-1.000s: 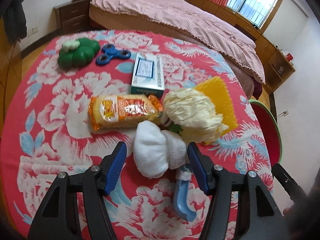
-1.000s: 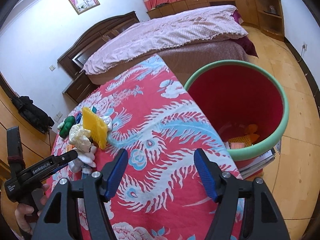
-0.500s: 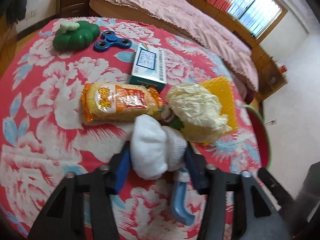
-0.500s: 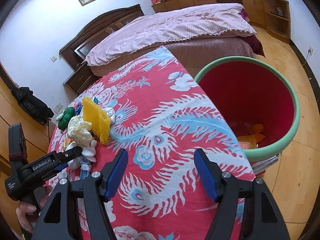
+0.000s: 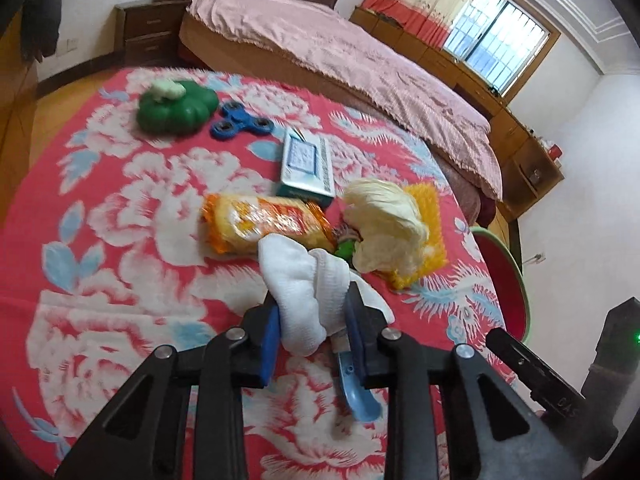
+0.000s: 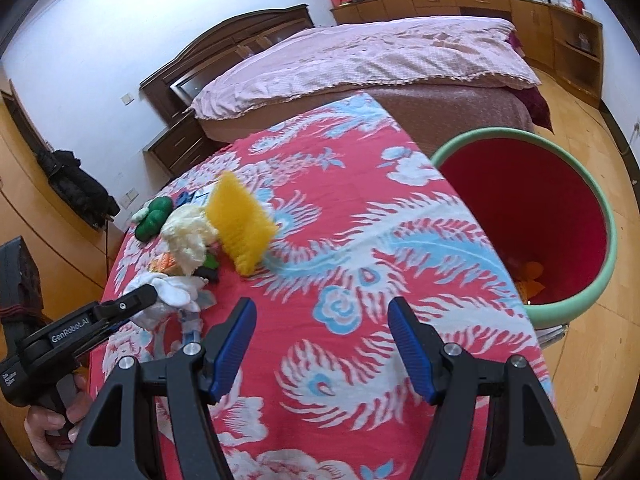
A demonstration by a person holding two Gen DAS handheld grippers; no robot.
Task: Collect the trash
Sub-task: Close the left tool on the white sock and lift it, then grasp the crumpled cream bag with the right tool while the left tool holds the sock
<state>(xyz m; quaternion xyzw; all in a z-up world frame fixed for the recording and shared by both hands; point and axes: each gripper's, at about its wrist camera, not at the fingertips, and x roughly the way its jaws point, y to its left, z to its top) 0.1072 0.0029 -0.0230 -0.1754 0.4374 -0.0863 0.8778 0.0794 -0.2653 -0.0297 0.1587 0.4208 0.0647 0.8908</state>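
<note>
Blue scoop half hidden under white wad

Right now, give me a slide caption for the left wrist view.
Left gripper shut on white tissue wad, snack pack just beyond.

soft white cloth wad, glossy snack wrapper

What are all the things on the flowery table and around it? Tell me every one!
white tissue wad: 1, white, squeezed in left gripper
snack packet: 1, orange, behind wad
crumpled paper: 1, cream, right of packet
scrubber: 1, yellow, under the paper
box: 1, teal-white, mid table
spinner: 1, blue, far side
toy: 1, green, beside spinner
scoop: 1, blue, below wad
bin: 1, red, green rim, floor
bed: 1, pink
left gripper: closed
right gripper: open, empty
</note>
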